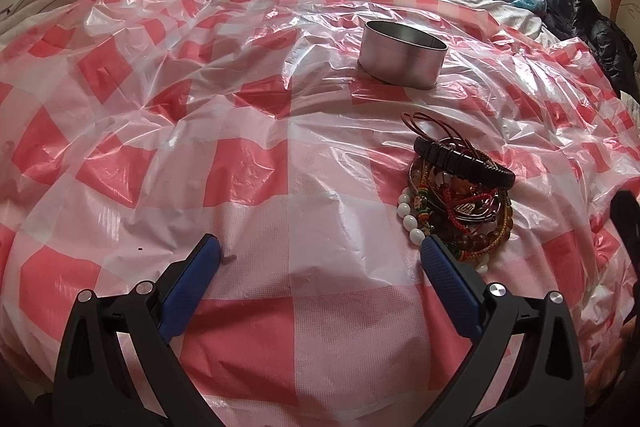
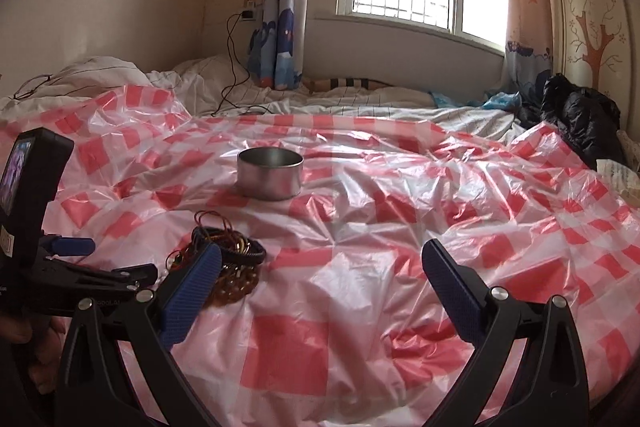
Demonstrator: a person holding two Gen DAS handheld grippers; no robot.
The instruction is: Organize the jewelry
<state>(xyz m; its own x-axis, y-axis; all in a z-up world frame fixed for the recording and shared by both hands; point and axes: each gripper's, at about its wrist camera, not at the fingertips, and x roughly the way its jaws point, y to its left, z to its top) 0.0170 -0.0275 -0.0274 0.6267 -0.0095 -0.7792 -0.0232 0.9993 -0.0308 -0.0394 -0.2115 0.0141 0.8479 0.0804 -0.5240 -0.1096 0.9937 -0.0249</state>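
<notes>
Nothing is picked yet: both the left hand-held gripper [image 1: 320, 251] and the right hand-held gripper [image 2: 322, 259] hang released, grasping nothing. The bracelets [image 1: 456, 195] lie heaped on the bed at 6 o'clock of the tin [image 1: 402, 53]. Next, I judge, one must be pinched singly and carried to the tin.

Jewelry pile [image 1: 456, 195] lying tangled on checked plastic sheet [image 1: 248, 131]: black ribbed bracelet [image 1: 464, 161] resting on top, white bead bracelet [image 1: 410, 217] curving along near edge, amber beads beneath. Round metal tin [image 1: 402, 57] standing upright, open, just beyond pile.

1 metal tin [image 1: 402, 57], 1 jewelry pile [image 1: 460, 187], 1 checkered plastic sheet [image 1: 248, 131].
</notes>
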